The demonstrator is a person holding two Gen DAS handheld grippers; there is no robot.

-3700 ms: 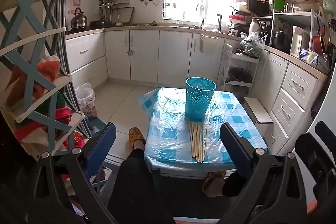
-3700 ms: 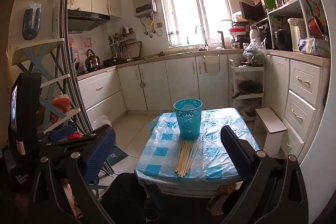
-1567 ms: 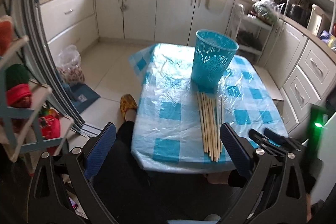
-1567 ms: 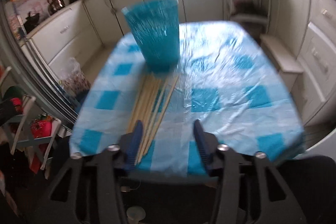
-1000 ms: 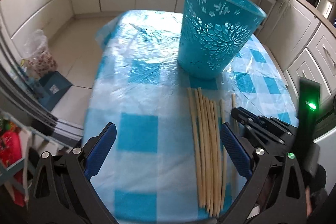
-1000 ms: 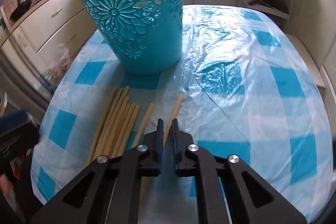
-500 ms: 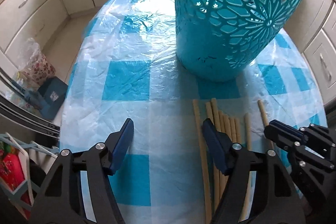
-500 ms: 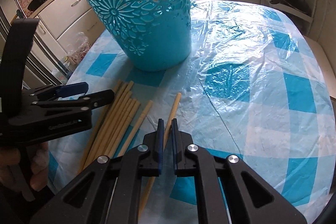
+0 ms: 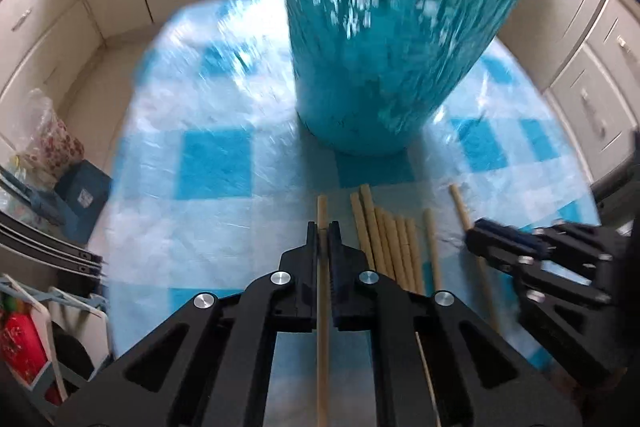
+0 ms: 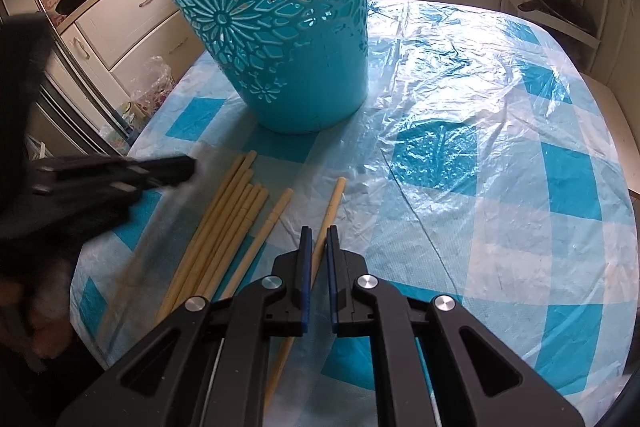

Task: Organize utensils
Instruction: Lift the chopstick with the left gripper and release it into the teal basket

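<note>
Comparing with a second ago, I see my left gripper (image 9: 323, 233) has gone from wide apart to pinched tight on the leftmost chopstick (image 9: 322, 215), which runs straight between its fingers. The blue basket (image 9: 384, 39) looms larger and blurred in the left view. My right gripper (image 10: 316, 239) is as before, clamped on the rightmost chopstick (image 10: 334, 199), whose tip points toward the basket. The rest of the chopsticks (image 10: 228, 223) lie bundled on the checked tablecloth (image 10: 500, 155) between the two held ones, just in front of the upright basket.
</note>
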